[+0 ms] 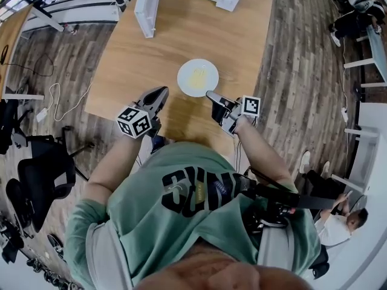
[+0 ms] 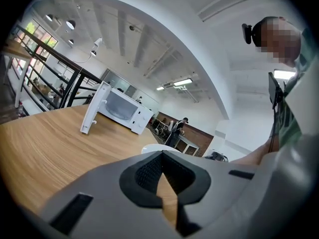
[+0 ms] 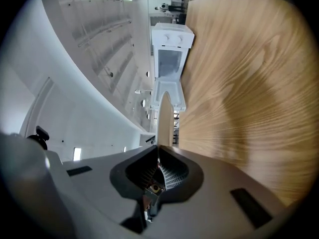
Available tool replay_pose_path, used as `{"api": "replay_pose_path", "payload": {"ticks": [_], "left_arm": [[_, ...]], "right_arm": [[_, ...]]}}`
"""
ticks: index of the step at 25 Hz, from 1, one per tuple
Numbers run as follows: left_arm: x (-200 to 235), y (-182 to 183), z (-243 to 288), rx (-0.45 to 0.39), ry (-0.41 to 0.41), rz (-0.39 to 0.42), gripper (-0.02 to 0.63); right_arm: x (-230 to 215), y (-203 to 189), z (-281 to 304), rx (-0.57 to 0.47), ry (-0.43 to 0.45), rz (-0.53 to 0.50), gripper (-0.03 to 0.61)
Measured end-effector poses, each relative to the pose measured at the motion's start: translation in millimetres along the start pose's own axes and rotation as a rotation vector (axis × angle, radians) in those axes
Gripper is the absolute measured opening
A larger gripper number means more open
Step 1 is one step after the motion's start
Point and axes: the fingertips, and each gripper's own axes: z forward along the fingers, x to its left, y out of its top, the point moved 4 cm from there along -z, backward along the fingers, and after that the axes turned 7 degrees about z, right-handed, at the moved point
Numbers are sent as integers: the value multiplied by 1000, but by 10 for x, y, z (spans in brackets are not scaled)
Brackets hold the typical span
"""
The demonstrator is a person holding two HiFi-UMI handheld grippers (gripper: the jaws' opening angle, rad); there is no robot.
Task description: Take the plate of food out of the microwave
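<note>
At table [image 1: 121, 71], plate [image 1: 196, 77] in R gripper [image 1: 209, 94] jaws.

The head view looks steeply down on the tabletop [image 1: 181, 47]; both gripper views skim low across it toward the microwave [image 2: 119, 111], seen in all three.

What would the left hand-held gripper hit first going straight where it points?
Probably the plate, its rim dead ahead in the left gripper view. Depth is unclear; the table could come first.
</note>
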Motion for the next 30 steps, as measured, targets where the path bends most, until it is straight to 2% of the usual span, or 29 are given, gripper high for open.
{"api": "replay_pose_path", "payload": {"ticks": [13,24,27,30], "left_arm": [[15,-208,32,58,-3,-1,-5],[61,-276,-67,77,14,-7,-5],[80,-300,-103,81,17,-8,-5],[92,-337,-154,87,17,-8,-5]], "right_arm": [[-666,94,28,6,-157,32,17],[-981,129,69,24,-247,51,17],[-1062,141,70,15,-308,50,17],[-1103,144,90,8,-413,-3,17]]}}
